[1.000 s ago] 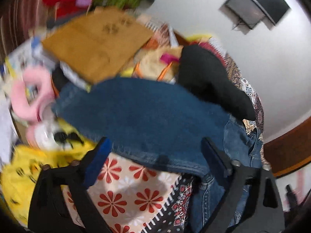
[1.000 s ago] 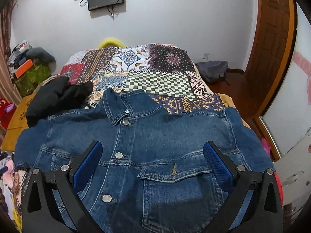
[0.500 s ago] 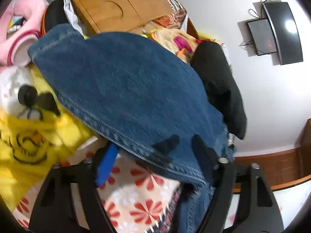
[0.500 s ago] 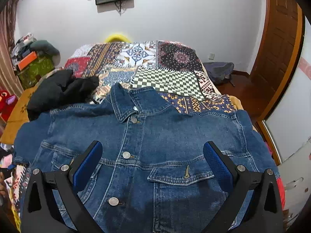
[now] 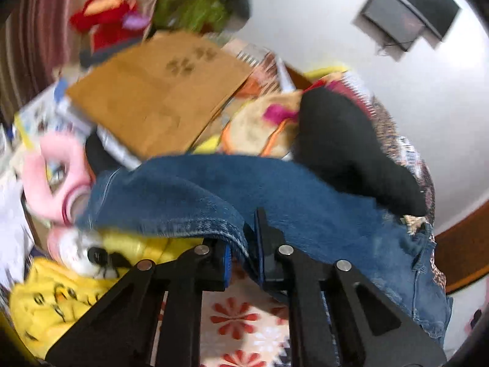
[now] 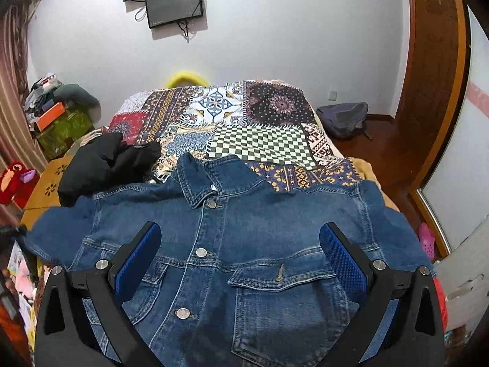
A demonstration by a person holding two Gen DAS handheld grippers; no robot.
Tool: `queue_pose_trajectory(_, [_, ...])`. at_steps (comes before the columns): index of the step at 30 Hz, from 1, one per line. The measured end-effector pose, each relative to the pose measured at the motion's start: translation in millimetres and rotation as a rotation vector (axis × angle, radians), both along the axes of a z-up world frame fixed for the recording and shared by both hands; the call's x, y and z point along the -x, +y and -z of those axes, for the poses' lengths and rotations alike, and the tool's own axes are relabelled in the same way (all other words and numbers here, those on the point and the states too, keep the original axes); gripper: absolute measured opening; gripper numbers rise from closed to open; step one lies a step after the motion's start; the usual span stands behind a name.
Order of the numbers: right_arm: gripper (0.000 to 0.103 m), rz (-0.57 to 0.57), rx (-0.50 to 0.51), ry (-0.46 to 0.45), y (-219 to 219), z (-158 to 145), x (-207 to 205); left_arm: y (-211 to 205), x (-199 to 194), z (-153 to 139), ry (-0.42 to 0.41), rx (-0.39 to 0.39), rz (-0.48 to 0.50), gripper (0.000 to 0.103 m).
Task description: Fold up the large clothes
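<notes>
A bed covered with a patchwork quilt of patterned squares is filling the middle of the right wrist view, running up toward the white wall. A blue denim jacket with metal buttons is lying face up across the near end of the quilt, taking the whole lower half of that frame, its collar pointing to the wall and its flap pocket sitting at lower right. In the left wrist view the same blue denim jacket is stretching as a wide band across the centre of the frame, one sleeve reaching out to the left.

A crumpled black garment is lying at centre left of the right wrist view, touching the jacket's shoulder. A tan wooden board with flower cut-outs is sitting at upper centre left of the left wrist view, blurred. A yellow cartoon-face plush is lying at lower left there, under the sleeve.

The left gripper is standing at lower centre of its own frame, its jaws closing, with the sleeve's hemmed edge pinched between the blue pads and bunching up over them. The right gripper is hanging above the jacket's front at lower centre of its frame, its blue-padded fingers spread wide apart with nothing between them, the denim lying flat beneath.
</notes>
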State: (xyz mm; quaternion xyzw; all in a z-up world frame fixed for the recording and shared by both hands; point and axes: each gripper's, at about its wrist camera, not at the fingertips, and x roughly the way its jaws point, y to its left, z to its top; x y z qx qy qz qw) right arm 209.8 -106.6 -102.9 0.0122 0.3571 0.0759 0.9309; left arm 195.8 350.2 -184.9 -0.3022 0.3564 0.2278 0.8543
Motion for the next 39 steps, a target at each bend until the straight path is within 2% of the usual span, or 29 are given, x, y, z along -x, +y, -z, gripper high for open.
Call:
queue_pose_trajectory(4, [0.103,-0.010,-0.002,-0.017,-5,-4,2,-20,-10,-50,-0.110,-0.053,0.071,0.007])
queue_pose_trajectory(7, [0.103,-0.019,-0.002,-0.025,-9,-5,5,-57,-26,-90,-0.201,-0.103,0.184,0.006])
queue_pose_trajectory(12, [0.103,-0.024,-0.013,-0.030,-19,-4,10,-136,-63,-121,-0.240,-0.192,0.384,0.005])
queue_pose_trajectory(15, [0.103,-0.019,-0.026,-0.030,-28,-3,13,-188,-85,-110,-0.203,-0.217,0.516,0.005])
queue_pose_trajectory(17, [0.103,-0.017,-0.037,-0.024,-34,-2,15,-222,-99,-90,-0.144,-0.215,0.611,0.005])
queue_pose_trajectory(21, [0.103,-0.007,-0.035,-0.017,-43,1,19,-272,-116,-37,0.015,-0.159,0.754,0.006])
queue_pose_trajectory(23, [0.103,-0.002,-0.036,-0.010,-47,3,20,-286,-118,-16,0.084,-0.135,0.790,0.006])
queue_pose_trajectory(25, [0.103,0.001,-0.041,-0.005,-50,4,21,-299,-119,8,0.167,-0.077,0.831,0.006])
queue_pose_trajectory(28, [0.103,0.006,-0.049,0.000,-52,5,23,-308,-110,22,0.210,-0.045,0.841,0.006])
queue_pose_trajectory(32, [0.103,0.006,-0.065,0.004,-52,5,23,-293,-93,9,0.189,-0.021,0.808,0.013])
queue_pose_trajectory(34, [0.103,0.006,-0.067,0.002,-51,4,24,-279,-82,-2,0.161,-0.025,0.776,0.022])
queue_pose_trajectory(36, [0.103,0.003,-0.068,-0.001,-50,3,24,-258,-69,-18,0.105,-0.034,0.714,0.039])
queue_pose_trajectory(39, [0.103,-0.003,-0.064,-0.003,-46,3,25,-225,-54,-35,0.044,-0.054,0.612,0.050])
